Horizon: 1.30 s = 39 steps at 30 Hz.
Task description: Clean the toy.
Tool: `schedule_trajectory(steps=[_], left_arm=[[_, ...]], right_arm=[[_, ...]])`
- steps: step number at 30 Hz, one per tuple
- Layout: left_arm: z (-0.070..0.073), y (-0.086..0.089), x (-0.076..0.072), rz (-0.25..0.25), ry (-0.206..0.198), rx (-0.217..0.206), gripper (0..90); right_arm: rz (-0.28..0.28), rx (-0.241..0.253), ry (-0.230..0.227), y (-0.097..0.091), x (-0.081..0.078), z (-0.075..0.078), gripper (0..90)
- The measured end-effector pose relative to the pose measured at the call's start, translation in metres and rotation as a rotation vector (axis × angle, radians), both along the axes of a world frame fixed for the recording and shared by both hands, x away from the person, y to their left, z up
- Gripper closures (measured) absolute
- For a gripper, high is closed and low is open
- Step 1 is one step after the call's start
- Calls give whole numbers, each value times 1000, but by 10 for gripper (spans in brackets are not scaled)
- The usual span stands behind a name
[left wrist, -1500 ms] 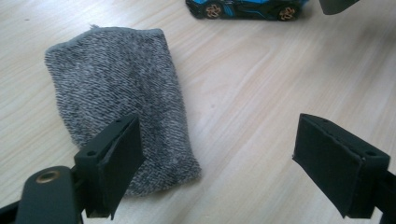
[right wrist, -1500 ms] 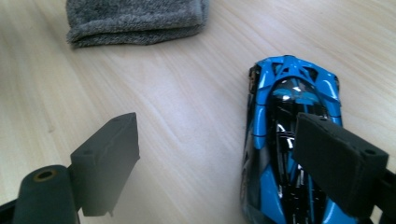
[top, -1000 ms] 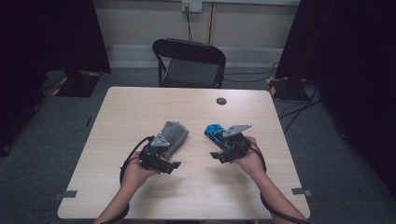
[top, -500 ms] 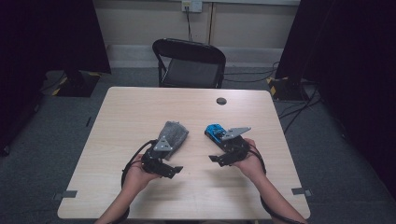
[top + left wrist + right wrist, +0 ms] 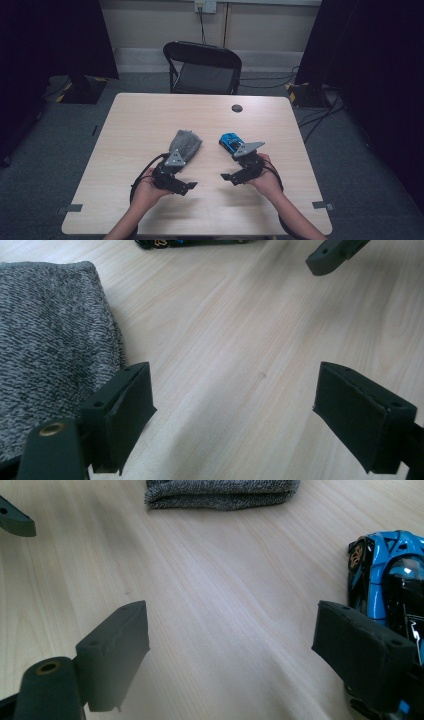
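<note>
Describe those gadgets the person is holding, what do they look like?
Each hand holds a black device: the left gripper and the right gripper. Each has two blocky black fingers, a grey three-cornered plate on top and a black cable looping back. No sleeves show on the forearms.

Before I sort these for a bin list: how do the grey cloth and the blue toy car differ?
The grey cloth is soft, knitted and lies flat; the blue toy car is hard, glossy and shaped. The cloth is speckled grey, the car bright blue with black. Both rest on the table, ungripped.
</note>
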<state>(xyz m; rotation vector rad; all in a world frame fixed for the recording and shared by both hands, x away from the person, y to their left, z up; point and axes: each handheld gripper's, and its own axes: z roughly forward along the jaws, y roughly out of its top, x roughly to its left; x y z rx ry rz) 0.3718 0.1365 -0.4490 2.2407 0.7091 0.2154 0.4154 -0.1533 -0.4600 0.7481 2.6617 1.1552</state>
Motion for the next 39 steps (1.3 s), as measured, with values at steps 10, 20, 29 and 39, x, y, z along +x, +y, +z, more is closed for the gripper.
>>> schedule_trajectory(steps=[10, 20, 29, 39], left_arm=[[1, 3, -5, 0, -8, -9, 155], [1, 10, -8, 0, -13, 0, 155], [0, 15, -12, -4, -20, 20, 156], [-3, 19, -17, -4, -19, 14, 155]], right_arm=[[16, 3, 12, -1, -8, -5, 144], [20, 5, 12, -10, -12, -5, 144], [14, -1, 19, -21, -15, -7, 144], [13, 11, 16, -26, -20, -10, 144]])
